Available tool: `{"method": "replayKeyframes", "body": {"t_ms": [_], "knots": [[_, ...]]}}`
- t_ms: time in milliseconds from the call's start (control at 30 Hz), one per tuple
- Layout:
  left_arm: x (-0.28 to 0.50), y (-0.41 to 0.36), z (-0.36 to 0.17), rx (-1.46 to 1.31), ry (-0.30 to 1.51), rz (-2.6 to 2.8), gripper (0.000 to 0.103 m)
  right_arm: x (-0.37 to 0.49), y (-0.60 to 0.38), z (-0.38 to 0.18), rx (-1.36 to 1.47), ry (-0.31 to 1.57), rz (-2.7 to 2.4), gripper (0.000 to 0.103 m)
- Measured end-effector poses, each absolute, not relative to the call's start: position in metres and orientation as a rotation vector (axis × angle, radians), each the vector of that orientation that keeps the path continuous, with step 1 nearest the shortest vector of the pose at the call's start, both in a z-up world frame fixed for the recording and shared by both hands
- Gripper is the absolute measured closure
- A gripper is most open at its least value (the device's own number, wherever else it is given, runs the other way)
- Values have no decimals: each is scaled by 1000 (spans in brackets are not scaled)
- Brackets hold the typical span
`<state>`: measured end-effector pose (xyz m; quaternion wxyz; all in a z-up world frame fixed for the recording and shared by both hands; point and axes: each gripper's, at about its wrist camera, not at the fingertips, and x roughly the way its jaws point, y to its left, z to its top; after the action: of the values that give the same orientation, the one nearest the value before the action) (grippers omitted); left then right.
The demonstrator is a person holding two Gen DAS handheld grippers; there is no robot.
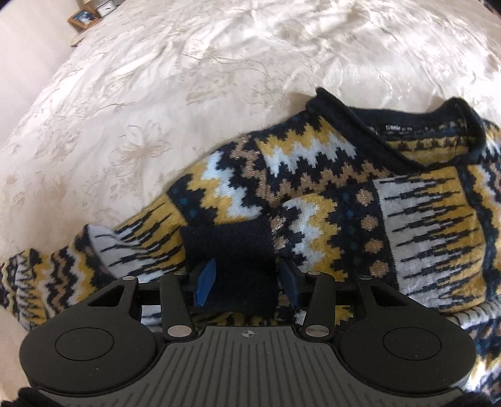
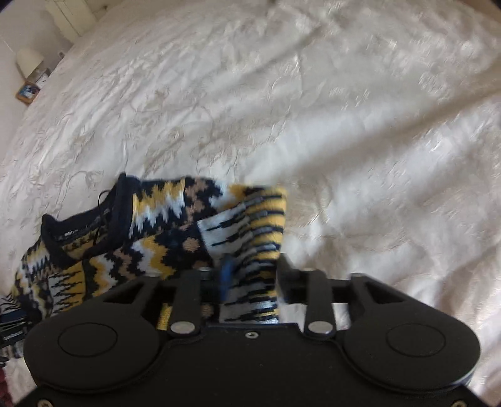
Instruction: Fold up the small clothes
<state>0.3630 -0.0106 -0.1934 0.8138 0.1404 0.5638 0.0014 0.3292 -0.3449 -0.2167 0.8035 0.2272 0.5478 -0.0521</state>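
Note:
A knitted sweater (image 1: 313, 175) in navy, yellow and white zigzags lies spread on a white bedspread (image 1: 188, 78), its navy neckline (image 1: 391, 125) toward the far right. My left gripper (image 1: 247, 277) points down at it, and its blue pads are shut on the dark navy cuff (image 1: 231, 241) of a sleeve that is folded in over the body. In the right wrist view the sweater (image 2: 156, 225) lies to the left. My right gripper (image 2: 252, 275) is shut on a striped yellow and white sleeve (image 2: 256, 219), which fills the gap between its fingers. That view is blurred.
The embossed bedspread (image 2: 344, 125) stretches far ahead and to the right of the sweater. The bed's left edge drops to a pale floor. A small framed picture (image 1: 84, 17) and a white lamp (image 2: 28, 61) stand past the far left corner.

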Motion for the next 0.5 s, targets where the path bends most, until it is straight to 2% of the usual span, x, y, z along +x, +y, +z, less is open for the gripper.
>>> {"method": "replayKeyframes", "body": {"t_ms": [100, 333, 500], "knots": [[349, -9, -175, 292, 1177, 11, 59, 318, -341, -194, 450, 1102, -139, 41], [304, -8, -134, 253, 1140, 11, 59, 285, -306, -157, 390, 1053, -72, 36], [264, -4, -139, 255, 1172, -3, 59, 253, -270, -156, 382, 1080, 24, 35]]}}
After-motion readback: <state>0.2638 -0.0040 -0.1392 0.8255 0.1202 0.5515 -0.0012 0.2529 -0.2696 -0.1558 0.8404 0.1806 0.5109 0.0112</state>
